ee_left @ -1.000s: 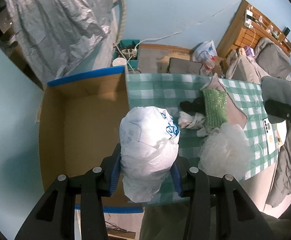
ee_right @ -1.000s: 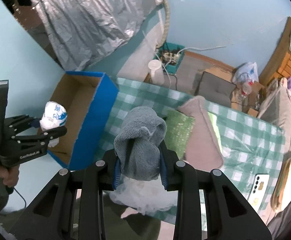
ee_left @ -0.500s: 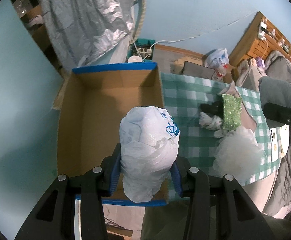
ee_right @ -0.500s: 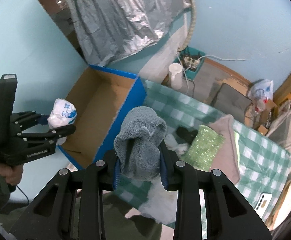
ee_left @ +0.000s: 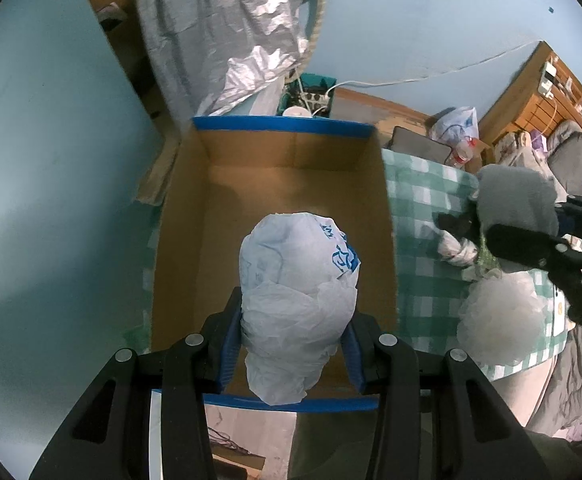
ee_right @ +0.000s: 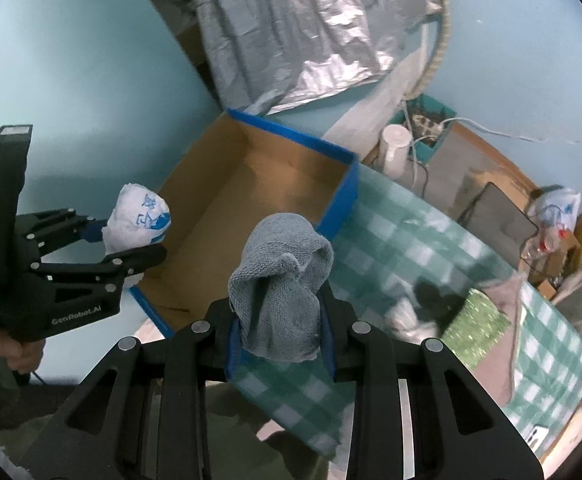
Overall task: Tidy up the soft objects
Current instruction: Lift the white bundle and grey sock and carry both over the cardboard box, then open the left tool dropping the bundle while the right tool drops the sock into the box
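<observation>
While its jaws pinch a bunched white plastic bag (ee_left: pixel 299 300) printed in blue, the left hand-held gripper (ee_left: pixel 293 344) hangs directly over the open cardboard box (ee_left: pixel 287 184), the bundle gripped across its lower half. To its right, the right hand-held gripper (ee_right: pixel 281 340) is clamped on a folded grey knitted cloth (ee_right: pixel 281 284), poised above the near corner of the green-checked tabletop (ee_right: pixel 395 248) just beside the box's blue-edged wall. Both loads are in mid-carry, and the step in hand appears to be dropping soft items into the box. For the bag, the next move calls only for spreading the jaws, since the box floor lies right below; the cloth must first cross the blue rim.

By count: one box, with bare floor showing wherever the bag does not block the view; two grippers, each with one item. Left on the tabletop are one white mesh puff (ee_left: pixel 499 320), one glittery green sponge (ee_right: pixel 475 328), one crumpled whitish wad (ee_left: pixel 457 248), one small black item (ee_right: pixel 437 296) whose nature is hard to make out through the blur, and one pinkish-grey cushion (ee_right: pixel 509 292).
</observation>
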Demonstrator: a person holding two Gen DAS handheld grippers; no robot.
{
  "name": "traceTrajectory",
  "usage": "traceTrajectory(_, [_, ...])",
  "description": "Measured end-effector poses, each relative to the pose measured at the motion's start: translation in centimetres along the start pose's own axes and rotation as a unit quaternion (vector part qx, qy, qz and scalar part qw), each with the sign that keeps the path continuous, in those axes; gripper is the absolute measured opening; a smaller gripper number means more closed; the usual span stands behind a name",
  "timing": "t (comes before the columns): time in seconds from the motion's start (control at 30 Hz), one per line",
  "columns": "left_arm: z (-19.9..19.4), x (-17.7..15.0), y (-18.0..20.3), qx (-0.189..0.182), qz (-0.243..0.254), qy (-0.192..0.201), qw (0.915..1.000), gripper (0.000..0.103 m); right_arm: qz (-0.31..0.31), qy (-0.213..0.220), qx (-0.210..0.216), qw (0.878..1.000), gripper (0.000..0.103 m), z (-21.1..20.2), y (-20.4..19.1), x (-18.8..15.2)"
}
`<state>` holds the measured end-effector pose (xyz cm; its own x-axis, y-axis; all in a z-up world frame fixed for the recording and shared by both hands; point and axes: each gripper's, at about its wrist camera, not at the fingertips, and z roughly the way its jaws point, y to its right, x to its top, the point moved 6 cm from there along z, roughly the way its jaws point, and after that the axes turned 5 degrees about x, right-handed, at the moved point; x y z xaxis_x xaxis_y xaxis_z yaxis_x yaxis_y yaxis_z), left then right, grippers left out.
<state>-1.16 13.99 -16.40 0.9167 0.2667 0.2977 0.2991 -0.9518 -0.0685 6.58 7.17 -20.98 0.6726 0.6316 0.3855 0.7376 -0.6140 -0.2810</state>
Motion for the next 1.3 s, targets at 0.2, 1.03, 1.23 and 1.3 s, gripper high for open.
traceTrajectory(0.2, [1.0, 0.0, -1.9, 0.006, -0.009, -0.007, 0.9999, 0.044, -0.021, -0.022, 0.006, 1.0, 0.03, 3.2, -1.8, 1.4])
traceTrajectory(1.03, [5.9, -0.1, -5.8, 0.015, -0.036, -0.059, 0.9975, 0.057, -0.023, -0.057, -0.009, 0.998, 0.063, 10.3, -3.7, 4.3])
traceTrajectory(1.23, [5.4, -0.3, -5.6, 0.014, -0.033, -0.056, 0.9977, 0.068, -0.02, -0.052, -0.015, 0.998, 0.071, 9.8, -3.3, 4.1])
traceTrajectory(1.3, [5.2, -0.3, -5.6, 0.015, -0.029, -0.054, 0.998, 0.068, -0.013, -0.05, -0.015, 0.999, 0.071, 9.5, -3.1, 4.0])
